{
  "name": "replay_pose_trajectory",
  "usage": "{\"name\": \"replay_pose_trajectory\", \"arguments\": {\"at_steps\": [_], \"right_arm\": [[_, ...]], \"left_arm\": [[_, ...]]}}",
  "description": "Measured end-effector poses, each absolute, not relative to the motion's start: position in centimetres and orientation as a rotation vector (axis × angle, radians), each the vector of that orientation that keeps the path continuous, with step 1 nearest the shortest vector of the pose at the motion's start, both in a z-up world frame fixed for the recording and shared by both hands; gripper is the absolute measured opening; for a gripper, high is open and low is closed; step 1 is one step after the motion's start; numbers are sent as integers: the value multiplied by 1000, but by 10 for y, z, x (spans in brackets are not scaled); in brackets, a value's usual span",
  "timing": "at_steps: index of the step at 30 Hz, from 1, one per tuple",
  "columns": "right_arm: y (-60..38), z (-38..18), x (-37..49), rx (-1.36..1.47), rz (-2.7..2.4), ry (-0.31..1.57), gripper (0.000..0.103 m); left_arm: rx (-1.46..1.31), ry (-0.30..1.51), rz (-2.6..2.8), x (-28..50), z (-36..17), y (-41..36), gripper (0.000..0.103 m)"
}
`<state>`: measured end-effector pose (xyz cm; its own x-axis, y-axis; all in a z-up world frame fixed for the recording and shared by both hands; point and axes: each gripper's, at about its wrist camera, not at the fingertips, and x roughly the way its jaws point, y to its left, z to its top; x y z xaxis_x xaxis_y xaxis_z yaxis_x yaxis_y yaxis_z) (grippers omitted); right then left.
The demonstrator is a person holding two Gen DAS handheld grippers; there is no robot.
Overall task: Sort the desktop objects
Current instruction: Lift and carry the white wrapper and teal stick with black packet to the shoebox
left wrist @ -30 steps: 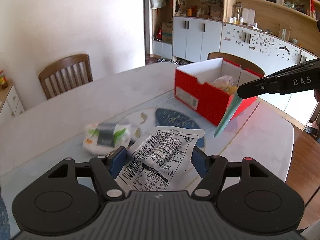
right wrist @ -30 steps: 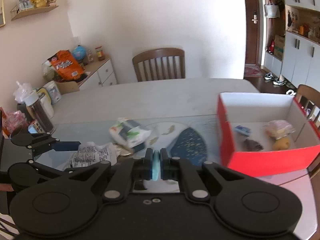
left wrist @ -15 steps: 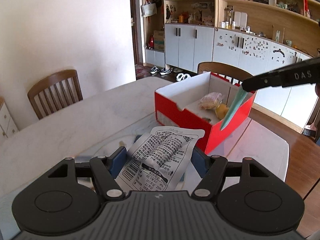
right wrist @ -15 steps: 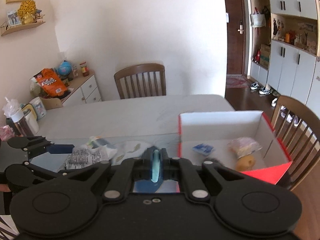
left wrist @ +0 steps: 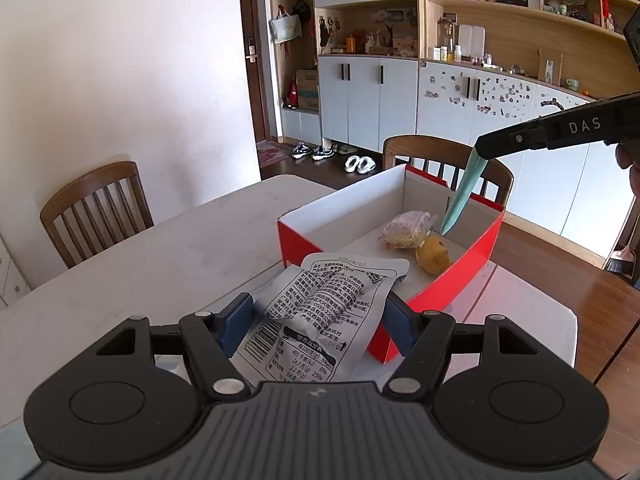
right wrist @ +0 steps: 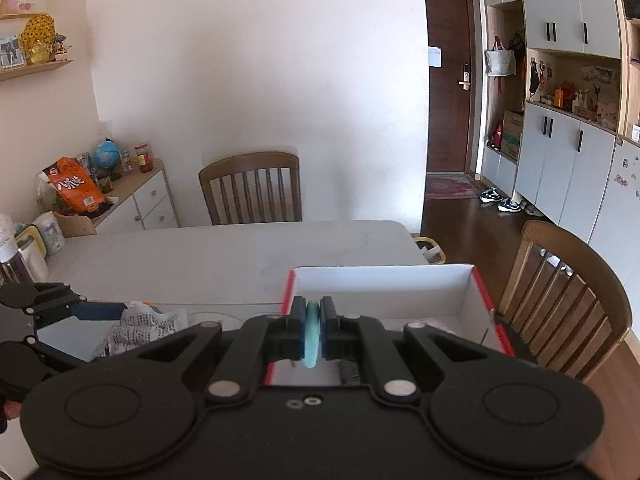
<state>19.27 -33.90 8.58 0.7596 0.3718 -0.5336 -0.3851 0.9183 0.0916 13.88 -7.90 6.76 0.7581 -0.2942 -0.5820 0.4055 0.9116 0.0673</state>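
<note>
My left gripper point(left wrist: 320, 316) is shut on a white snack packet point(left wrist: 324, 320) with black print, held at the near corner of the red box point(left wrist: 456, 280). The box has white inner walls and holds a wrapped pastry point(left wrist: 406, 228) and a yellow round item point(left wrist: 434, 258). My right gripper point(right wrist: 312, 332) is shut on a flat teal packet point(right wrist: 312, 338); in the left wrist view this teal packet point(left wrist: 464, 196) hangs down over the box's far right side. The left gripper with its packet point(right wrist: 148, 324) shows at the left of the right wrist view.
The box stands on a pale table point(left wrist: 180, 264). Wooden chairs stand at the far side point(right wrist: 252, 188) and right end point(right wrist: 568, 292). A sideboard point(right wrist: 132, 200) with an orange bag, a globe and jars is at the far left.
Both grippers have moved right with their packets, from over the table's middle to the red box. The teal packet now hangs over the box's inside; the white packet is at its near corner.
</note>
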Motion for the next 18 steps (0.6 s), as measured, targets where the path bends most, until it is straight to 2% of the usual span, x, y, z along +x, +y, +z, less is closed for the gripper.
{"name": "replay_pose_trajectory", "arguments": {"at_steps": [18], "right_arm": [[-378,47,245,-83,460,665,6]], "left_arm": [[204,633,-379,206,55,-152,69]]}}
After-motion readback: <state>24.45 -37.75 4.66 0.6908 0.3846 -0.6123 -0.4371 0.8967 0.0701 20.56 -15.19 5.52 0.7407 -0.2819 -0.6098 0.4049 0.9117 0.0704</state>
